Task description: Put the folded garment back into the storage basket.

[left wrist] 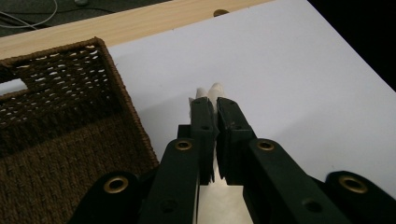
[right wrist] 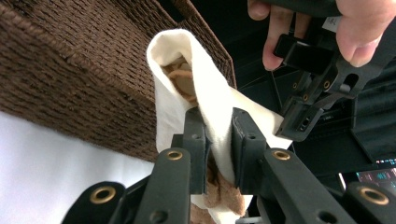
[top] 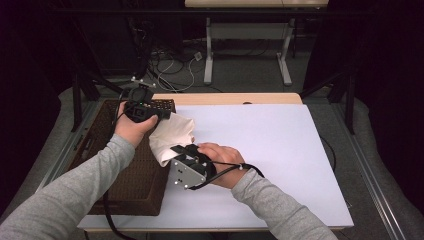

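High view: a cream cloth (top: 171, 136) is held up off the white bench (top: 260, 150) beside the wicker basket (top: 131, 190), pinched at one end by the left tool (top: 159, 115) and at the other by the right tool (top: 176, 150), seemingly so it can be carried or folded without dragging.

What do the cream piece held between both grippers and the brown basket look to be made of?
Cream cloth: soft woven fabric, matte, probably cotton; it drapes and folds, with a tan inner side.
Basket: dark brown woven fibre, rattan or paper cord, going by its braided weave and open lattice rim.
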The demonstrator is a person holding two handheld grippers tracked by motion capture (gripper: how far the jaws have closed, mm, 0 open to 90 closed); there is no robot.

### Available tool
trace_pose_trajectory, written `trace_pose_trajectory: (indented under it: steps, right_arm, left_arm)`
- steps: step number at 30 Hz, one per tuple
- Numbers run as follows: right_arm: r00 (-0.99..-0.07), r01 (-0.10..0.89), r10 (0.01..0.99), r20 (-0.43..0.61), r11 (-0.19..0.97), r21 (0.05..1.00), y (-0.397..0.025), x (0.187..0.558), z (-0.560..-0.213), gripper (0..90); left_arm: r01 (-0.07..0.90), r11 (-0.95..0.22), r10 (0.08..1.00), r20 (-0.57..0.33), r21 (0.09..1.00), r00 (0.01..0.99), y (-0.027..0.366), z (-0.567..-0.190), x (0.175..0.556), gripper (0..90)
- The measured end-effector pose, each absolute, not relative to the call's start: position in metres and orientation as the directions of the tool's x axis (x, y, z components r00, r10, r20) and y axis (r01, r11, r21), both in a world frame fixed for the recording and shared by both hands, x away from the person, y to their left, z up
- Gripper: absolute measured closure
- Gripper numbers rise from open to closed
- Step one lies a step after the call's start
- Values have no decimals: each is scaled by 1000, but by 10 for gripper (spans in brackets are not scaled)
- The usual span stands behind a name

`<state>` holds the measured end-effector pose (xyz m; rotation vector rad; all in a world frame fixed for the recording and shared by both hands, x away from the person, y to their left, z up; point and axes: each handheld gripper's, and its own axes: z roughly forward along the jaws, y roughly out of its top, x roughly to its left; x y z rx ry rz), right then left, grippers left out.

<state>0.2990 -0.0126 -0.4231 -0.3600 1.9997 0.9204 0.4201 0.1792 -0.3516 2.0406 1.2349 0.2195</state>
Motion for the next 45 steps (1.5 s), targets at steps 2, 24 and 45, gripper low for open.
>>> trace_pose_trajectory:
  steps: [2, 24, 45]
  right_arm:
    - [-572, -558, 91, -815, 686, 468, -9, 300, -423, 781]
    - [-585, -537, 108, -804, 691, 484, 19, 300, -422, 781]
    - [-583, -603, 51, -811, 641, 475, 63, 300, -413, 782]
  left_arm:
    - [698, -273, 823, -215, 662, 525, 181, -352, 422, 862]
    - [713, -244, 840, -225, 657, 494, 209, -346, 435, 863]
    - [720, -198, 873, -214, 664, 438, 248, -335, 425, 863]
